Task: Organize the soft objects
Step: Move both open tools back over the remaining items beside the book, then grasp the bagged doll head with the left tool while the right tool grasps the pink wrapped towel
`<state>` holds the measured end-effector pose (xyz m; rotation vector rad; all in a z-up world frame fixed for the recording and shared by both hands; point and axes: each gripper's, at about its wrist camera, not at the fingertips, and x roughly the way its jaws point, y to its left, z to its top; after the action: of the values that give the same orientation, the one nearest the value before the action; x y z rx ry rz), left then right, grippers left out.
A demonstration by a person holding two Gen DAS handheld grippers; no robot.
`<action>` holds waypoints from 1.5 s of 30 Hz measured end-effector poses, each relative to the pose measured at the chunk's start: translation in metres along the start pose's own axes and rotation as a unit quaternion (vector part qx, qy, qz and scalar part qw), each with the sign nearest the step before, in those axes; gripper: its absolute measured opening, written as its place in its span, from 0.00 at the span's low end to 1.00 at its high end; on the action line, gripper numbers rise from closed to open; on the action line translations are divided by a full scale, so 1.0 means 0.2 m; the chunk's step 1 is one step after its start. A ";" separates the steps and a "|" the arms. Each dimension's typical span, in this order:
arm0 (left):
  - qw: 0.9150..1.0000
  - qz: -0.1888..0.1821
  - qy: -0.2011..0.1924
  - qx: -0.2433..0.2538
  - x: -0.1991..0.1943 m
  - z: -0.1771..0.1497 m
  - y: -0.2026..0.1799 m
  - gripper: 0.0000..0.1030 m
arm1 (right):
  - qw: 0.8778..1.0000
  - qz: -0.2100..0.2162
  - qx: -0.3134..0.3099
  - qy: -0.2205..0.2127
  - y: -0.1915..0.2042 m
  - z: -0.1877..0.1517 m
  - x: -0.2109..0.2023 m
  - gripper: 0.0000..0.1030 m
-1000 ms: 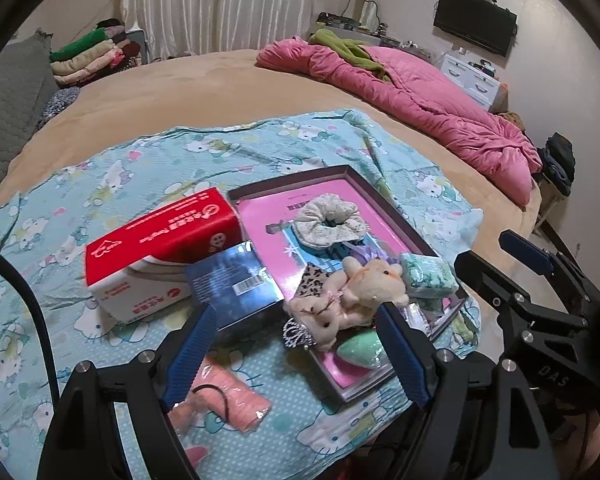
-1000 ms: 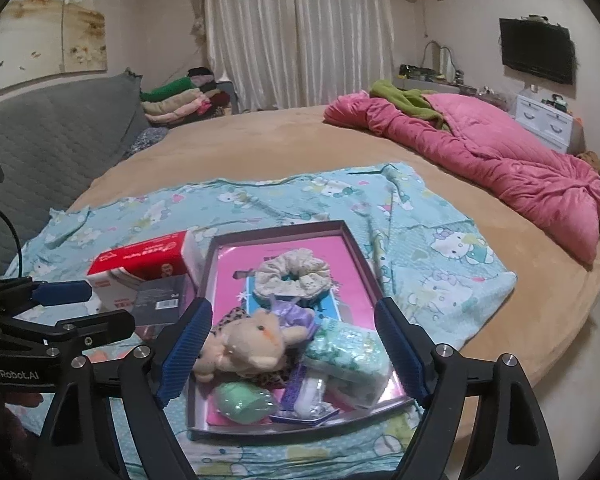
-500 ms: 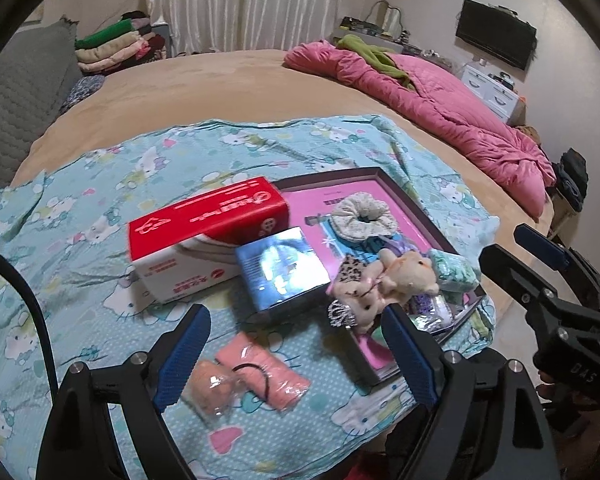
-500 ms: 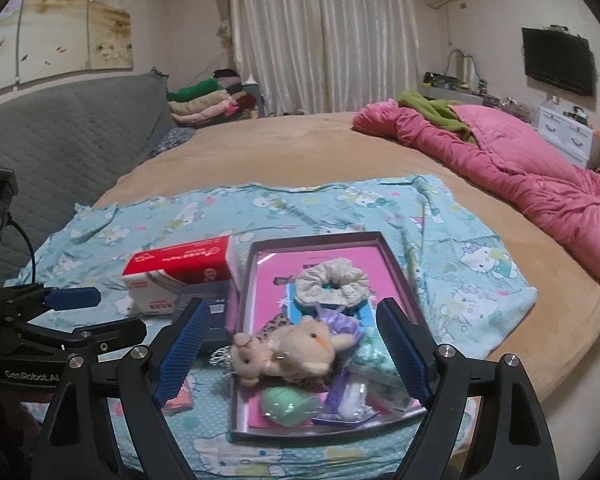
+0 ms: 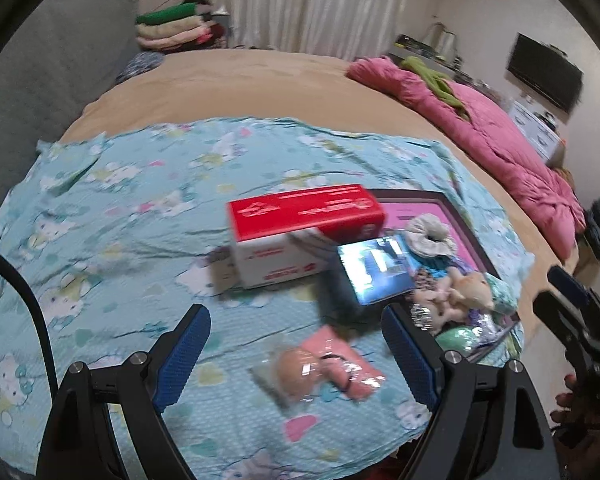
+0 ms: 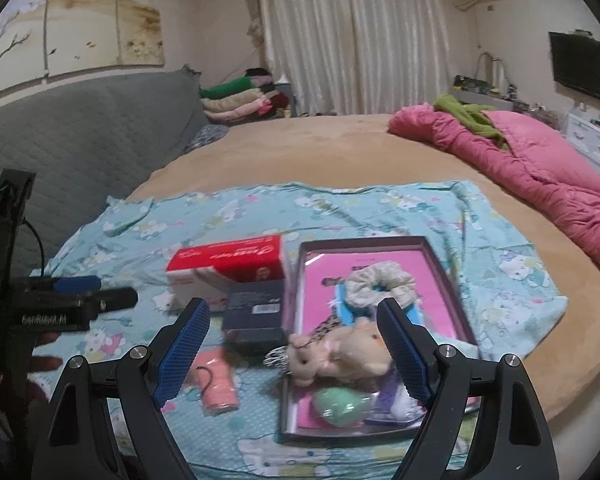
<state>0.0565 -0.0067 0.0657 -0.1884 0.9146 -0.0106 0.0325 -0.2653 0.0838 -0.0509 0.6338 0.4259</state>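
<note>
A pink-lined tray (image 6: 440, 268) on the blue cartoon sheet holds a beige plush toy (image 6: 340, 354), a grey scrunchie (image 6: 380, 282), a green sponge (image 6: 336, 402) and other soft bits. A pink packet (image 5: 340, 358) with a peach puff and black hair tie lies loose on the sheet; it also shows in the right wrist view (image 6: 216, 380). My left gripper (image 5: 296, 356) is open and empty just above that packet. My right gripper (image 6: 294, 350) is open and empty, hovering before the plush toy. The tray also shows in the left wrist view (image 5: 444, 200).
A red-and-white tissue box (image 5: 300, 228) and a dark blue box (image 5: 374, 266) sit left of the tray. A pink duvet (image 6: 540, 160) lies at the right of the tan bed. A grey headboard (image 6: 80, 128) stands at left.
Both grippers have pulled back and swung left. The pink packet now sits between my left fingers, and the tray has shifted right in both views. Nothing was taken hold of.
</note>
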 end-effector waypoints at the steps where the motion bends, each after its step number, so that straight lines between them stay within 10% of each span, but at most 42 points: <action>1: 1.000 0.003 0.002 -0.006 0.00 -0.01 0.03 0.85 | 1.000 0.006 -0.004 0.004 0.02 -0.01 0.01 0.84; 12: 0.998 -0.002 0.059 -0.034 0.14 -0.15 0.18 0.85 | 0.988 0.079 -0.094 0.092 0.32 -0.19 0.24 0.84; 31: 0.982 -0.075 0.159 -0.074 0.53 -0.27 0.16 0.84 | 0.970 0.089 -0.153 0.168 0.45 -0.38 0.53 0.84; 45: 0.968 -0.127 0.187 -0.104 0.71 -0.25 0.16 0.58 | 0.965 0.059 -0.171 0.189 0.45 -0.41 0.73 0.84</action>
<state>0.1016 0.0039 -0.0812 -0.5110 1.2636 -0.1952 0.0565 -0.1433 -0.0597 -0.4328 0.9369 0.6454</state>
